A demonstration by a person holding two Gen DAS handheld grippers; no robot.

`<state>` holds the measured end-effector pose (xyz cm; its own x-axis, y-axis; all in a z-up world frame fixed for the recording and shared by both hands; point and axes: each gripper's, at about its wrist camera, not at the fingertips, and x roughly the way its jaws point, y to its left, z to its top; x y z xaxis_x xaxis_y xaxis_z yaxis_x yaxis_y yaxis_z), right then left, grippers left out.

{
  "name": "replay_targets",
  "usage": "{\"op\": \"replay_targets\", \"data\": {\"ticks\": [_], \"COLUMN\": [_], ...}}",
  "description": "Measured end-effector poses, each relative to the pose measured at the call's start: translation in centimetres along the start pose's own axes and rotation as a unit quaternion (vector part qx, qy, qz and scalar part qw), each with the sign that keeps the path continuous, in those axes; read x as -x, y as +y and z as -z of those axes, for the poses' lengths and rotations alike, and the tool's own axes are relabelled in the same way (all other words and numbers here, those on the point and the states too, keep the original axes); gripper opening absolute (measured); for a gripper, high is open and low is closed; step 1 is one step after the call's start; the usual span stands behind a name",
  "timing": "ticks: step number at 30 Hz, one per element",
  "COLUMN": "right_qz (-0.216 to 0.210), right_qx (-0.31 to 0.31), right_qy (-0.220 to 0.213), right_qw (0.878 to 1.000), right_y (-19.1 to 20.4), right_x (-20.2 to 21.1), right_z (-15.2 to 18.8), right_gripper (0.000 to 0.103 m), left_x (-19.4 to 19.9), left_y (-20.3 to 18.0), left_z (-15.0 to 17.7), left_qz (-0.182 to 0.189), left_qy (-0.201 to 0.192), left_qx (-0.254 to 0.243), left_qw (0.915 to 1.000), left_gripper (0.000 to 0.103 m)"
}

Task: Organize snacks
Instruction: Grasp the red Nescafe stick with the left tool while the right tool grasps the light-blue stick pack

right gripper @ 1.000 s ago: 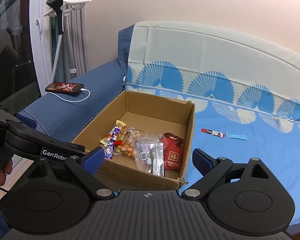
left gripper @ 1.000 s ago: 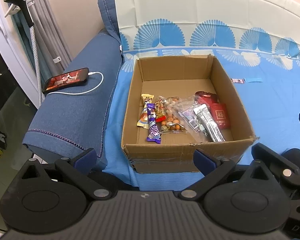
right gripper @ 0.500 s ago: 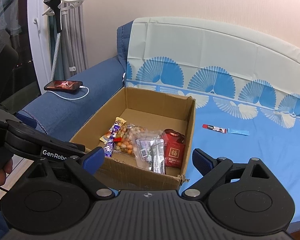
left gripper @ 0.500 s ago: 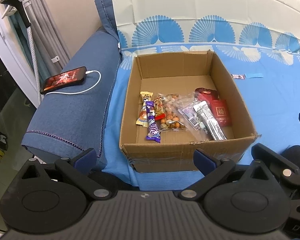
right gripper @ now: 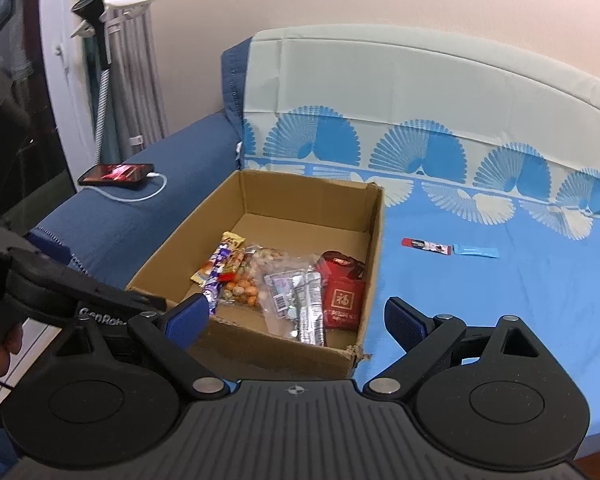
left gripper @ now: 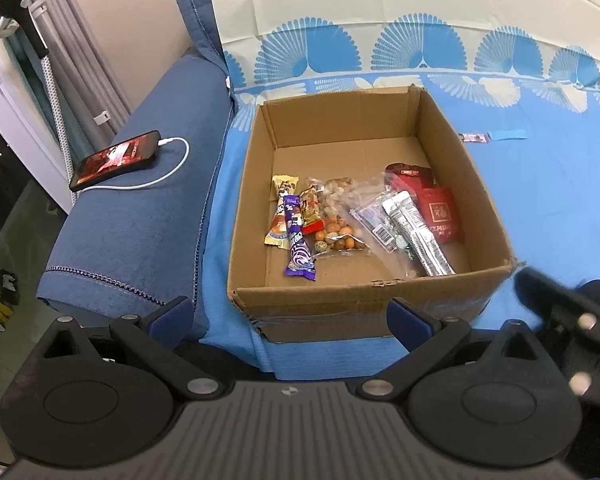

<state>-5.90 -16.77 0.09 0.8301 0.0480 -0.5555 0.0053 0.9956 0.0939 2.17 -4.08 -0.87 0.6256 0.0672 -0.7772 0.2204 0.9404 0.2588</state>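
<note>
Right wrist view shows your right gripper point(right gripper: 296, 318) spread wide and empty, like your left gripper point(left gripper: 290, 314). Most snacks already lie in the open brown cardboard box point(right gripper: 374, 236) on the blue fan-print sofa cover point(right gripper: 520, 288). Two remain outside at 1 o'clock: a red-and-black stick sachet point(right gripper: 426, 245) touching a light-blue flat sachet point(right gripper: 475, 251). Approach low, pinch one across its width, avoid bunching fabric

In your left wrist view the right tool point(left gripper: 560, 312) is blurred. The box's near wall point(right gripper: 260, 344) hides the packets' lower ends, and their print is too small to read.
</note>
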Motion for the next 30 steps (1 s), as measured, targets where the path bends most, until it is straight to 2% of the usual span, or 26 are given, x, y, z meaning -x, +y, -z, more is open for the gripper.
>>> {"op": "replay_targets", "data": {"ticks": [5,10,13,18,22,25,26,27,30], "right_qz": [0.014,0.046,0.072,0.109,0.131,0.148,0.144,0.136,0.162], "right_qx": [-0.03,-0.066,-0.107,-0.193,-0.25,-0.292,-0.299,-0.304,-0.333], "right_qy": [0.007,0.013,0.017,0.018,0.03,0.062,0.069,0.07,0.059], "right_qw": [0.999,0.997,0.992,0.975,0.959,0.943,0.941,0.94,0.927], "right_y": [-2.2,-5.7,-8.8,-15.2,-20.5,-24.2,-25.2,-26.1,-29.0], "right_x": [-0.9,-2.1,-3.0,-6.3,-11.6,-17.5,-19.6,-21.6,-27.9], "right_z": [0.3,0.7,0.8,0.9,0.6,-0.6,-1.1,-1.6,-2.9], "right_gripper": [0.095,0.095,0.096,0.1,0.1,0.101,0.101,0.101,0.101], "left_x": [-0.6,-1.0,-1.4,-2.2,-3.5,-4.7,-5.1,-5.6,-6.9], "left_y": [-0.1,-0.1,-0.2,-0.5,-1.0,-1.3,-1.3,-1.4,-1.5], "left_z": [-0.9,-2.5,-3.8,-6.4,-8.2,-9.7,-10.2,-10.7,-12.3], "left_qz": [0.001,0.002,-0.001,-0.001,-0.008,-0.02,-0.023,-0.025,-0.03], "left_qy": [0.01,0.015,0.016,0.025,0.039,0.047,0.051,0.056,0.07], "left_qx": [0.005,0.017,0.026,0.035,0.036,0.039,0.04,0.041,0.045], "left_qw": [0.9999,0.9997,0.9995,0.9991,0.9986,0.9979,0.9976,0.9973,0.9961], "left_gripper": [0.103,0.103,0.103,0.103,0.103,0.103,0.103,0.103,0.103]}}
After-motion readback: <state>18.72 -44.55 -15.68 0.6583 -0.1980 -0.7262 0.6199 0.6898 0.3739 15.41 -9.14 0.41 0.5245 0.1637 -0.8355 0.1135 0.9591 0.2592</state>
